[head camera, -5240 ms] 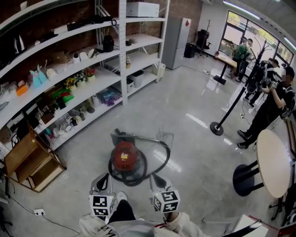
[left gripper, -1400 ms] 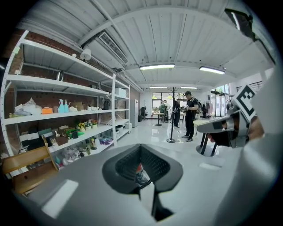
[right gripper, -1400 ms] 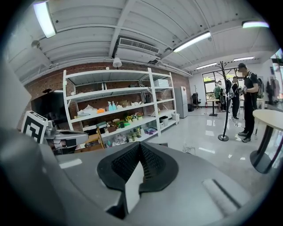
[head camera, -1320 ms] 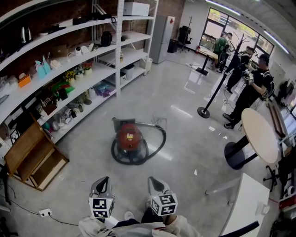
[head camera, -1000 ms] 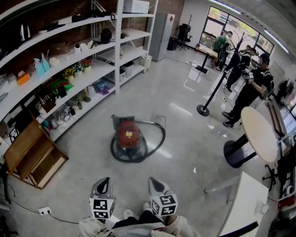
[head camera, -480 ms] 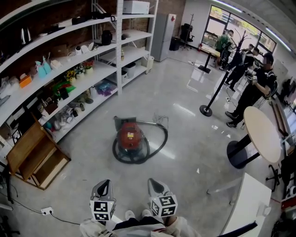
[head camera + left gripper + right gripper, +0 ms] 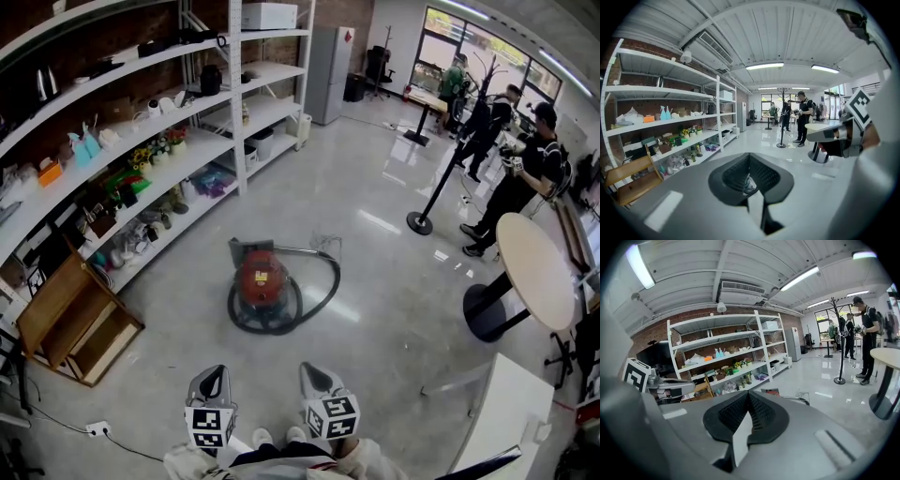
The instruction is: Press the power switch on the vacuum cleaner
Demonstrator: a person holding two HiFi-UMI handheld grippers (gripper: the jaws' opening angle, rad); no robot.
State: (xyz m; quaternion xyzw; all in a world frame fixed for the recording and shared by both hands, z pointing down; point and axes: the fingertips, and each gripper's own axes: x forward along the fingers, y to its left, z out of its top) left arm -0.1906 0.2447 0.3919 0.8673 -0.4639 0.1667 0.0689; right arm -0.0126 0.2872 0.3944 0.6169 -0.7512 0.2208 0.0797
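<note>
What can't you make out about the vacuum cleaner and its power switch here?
Power switch: too small to find on the vacuum cleaner in the head view.
Right gripper view: the right tool's body hides all but a sliver of the vacuum cleaner.
Left gripper view: the left tool's body blocks it.

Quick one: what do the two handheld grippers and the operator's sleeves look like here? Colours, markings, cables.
Both match: the left gripper and right gripper have light grey shells tapering to a tip, with black ribbed pads inside. Each carries a white cube printed with black square markers. No cables show. The sleeves are pale, off-white.
</note>
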